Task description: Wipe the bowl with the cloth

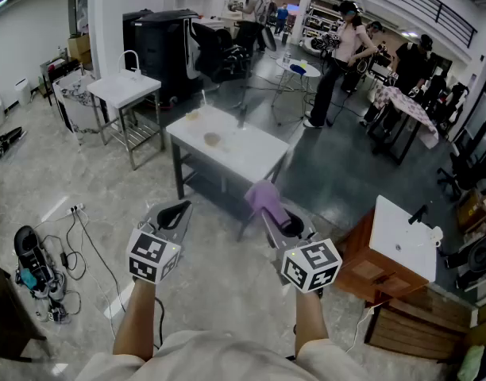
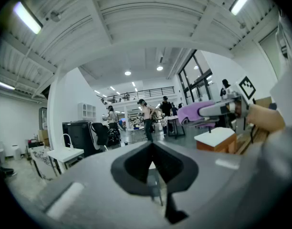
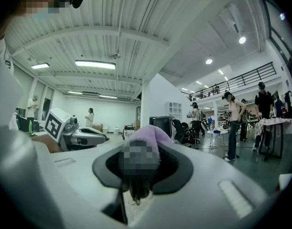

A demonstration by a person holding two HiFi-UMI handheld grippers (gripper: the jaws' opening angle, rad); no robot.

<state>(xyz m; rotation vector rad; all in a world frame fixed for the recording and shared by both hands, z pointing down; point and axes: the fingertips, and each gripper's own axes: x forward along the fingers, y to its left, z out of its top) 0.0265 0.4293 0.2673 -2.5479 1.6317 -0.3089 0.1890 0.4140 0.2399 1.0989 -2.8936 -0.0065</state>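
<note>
A small pale bowl rests on the white table, well ahead of both grippers. My right gripper is shut on a purple cloth, which bulges out between its jaws. My left gripper is held beside it at about the same height, jaws shut with nothing between them. Both are held in the air over the floor, short of the table. In the left gripper view the right gripper and its cloth show off to the right.
A white sink stand is at the left and a wooden cabinet with a white top at the right. Cables and gear lie on the floor at lower left. Several people stand at the back of the hall.
</note>
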